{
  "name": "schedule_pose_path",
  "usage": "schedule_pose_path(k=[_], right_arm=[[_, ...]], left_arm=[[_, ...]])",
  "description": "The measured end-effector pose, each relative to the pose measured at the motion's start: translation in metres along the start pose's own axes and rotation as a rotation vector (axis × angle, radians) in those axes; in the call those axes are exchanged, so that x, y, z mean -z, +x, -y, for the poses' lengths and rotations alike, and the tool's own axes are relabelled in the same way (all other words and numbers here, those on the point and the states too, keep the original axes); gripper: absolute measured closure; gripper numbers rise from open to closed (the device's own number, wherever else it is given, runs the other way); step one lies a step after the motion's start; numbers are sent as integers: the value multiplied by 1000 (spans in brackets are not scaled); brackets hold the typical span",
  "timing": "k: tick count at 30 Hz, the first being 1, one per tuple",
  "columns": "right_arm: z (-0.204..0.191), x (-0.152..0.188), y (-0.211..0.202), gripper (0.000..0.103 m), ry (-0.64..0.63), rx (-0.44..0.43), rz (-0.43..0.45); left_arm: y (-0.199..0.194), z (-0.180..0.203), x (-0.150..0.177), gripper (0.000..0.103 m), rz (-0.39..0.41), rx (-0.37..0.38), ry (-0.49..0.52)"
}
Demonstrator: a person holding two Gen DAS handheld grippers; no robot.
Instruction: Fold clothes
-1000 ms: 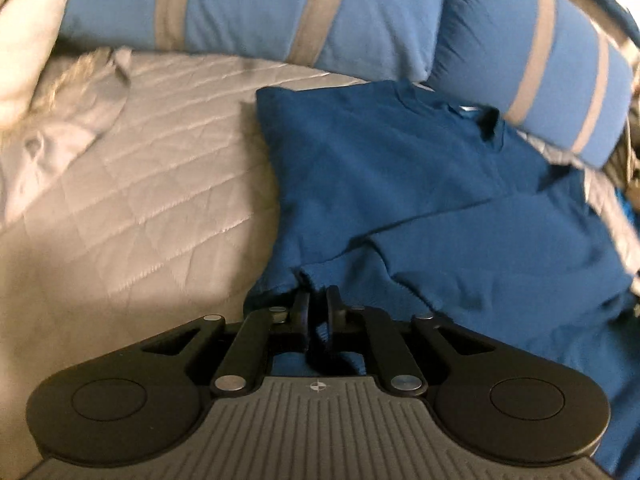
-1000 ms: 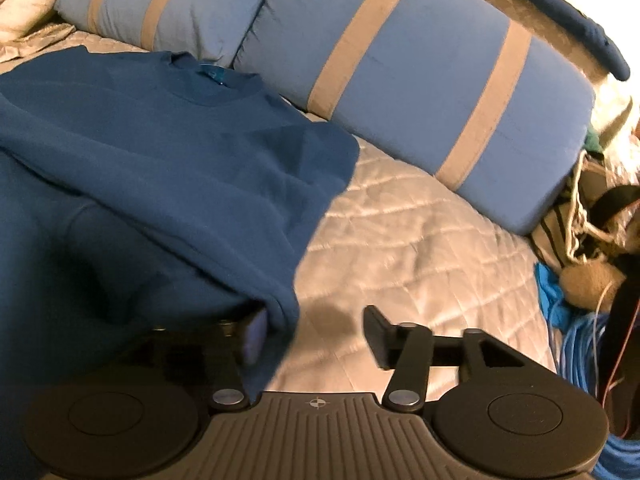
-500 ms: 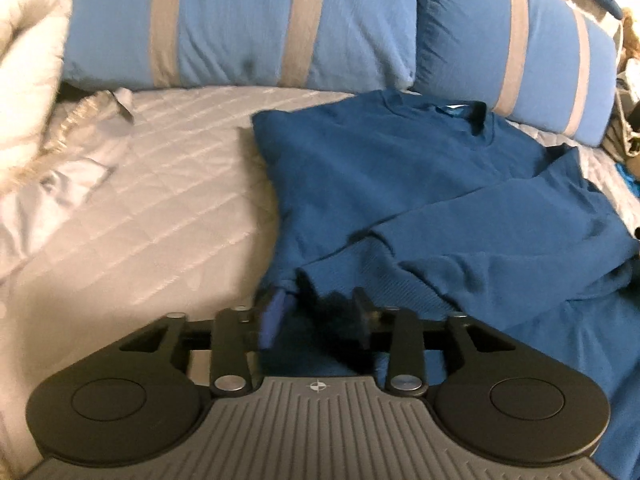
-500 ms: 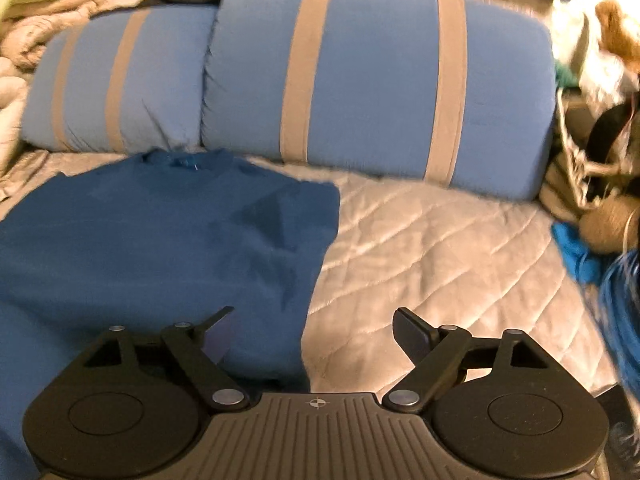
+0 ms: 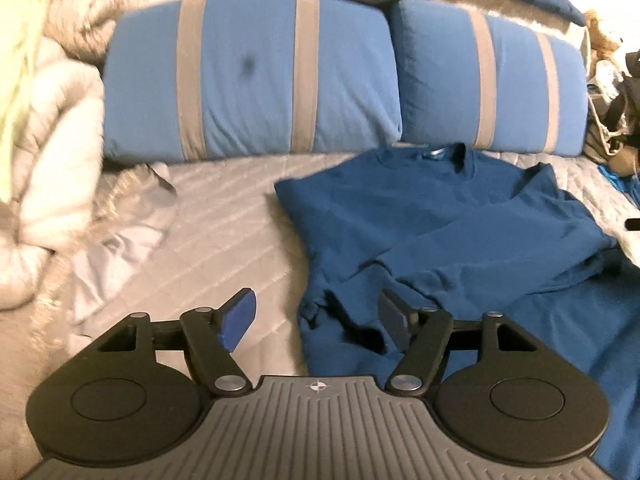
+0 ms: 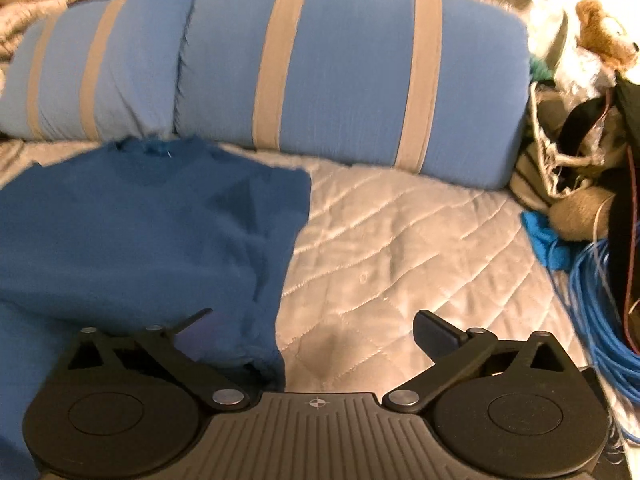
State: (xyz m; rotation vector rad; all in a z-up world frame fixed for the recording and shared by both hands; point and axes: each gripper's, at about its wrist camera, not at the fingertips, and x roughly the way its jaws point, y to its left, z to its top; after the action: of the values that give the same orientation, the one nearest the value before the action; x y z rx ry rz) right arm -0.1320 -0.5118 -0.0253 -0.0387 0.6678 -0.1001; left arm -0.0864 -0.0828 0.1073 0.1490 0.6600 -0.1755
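— So, where do the fingers stand?

— Both pairs are spread wide and hold nothing. The left gripper (image 5: 318, 314) has one blue-padded finger over the bare quilt and the other over the near left edge of the blue sweater (image 5: 460, 240). The right gripper (image 6: 316, 330) straddles the garment's opposite edge: its left finger sits over cloth, its right finger over the bed (image 6: 400, 260).

— And which way does the sweater lie from them?

— Straight ahead and between the two hands. Its collar points away, toward the striped pillows (image 5: 248, 80), so the long axis runs from the fingers out to the pillows. Both sleeves look folded across the chest; the hem end is nearest and partly hidden under the grippers.

— Which hand is nearer?

— About even, I'd judge; each is at its own side edge near the hem. The likely next move is to pinch both near corners and carry them toward the collar, folding across the long axis.

— Any containers?

— None that I can make out. Beyond the sweater, a pale blanket heap (image 5: 52, 160) lies far left, and blue cable (image 6: 588, 300) and clutter at the bed's right side.
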Motion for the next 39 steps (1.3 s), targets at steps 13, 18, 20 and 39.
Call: schedule_pose_path(k=[13,18,20,39], right_arm=[[30,3,-113,0,31,-50,103],[37,9,-147,0,20,-56,132],[39,13,-158,0,24,-57,141],[41,35,-178,0,66,-72,129]], left_arm=[[-86,-25,18,31,110,-3,-29],[-95,-39,44,31,40,95,-95],[-97,-45,55,31,7,137,-125],[-37,-69,183,33,-233,727,-782]])
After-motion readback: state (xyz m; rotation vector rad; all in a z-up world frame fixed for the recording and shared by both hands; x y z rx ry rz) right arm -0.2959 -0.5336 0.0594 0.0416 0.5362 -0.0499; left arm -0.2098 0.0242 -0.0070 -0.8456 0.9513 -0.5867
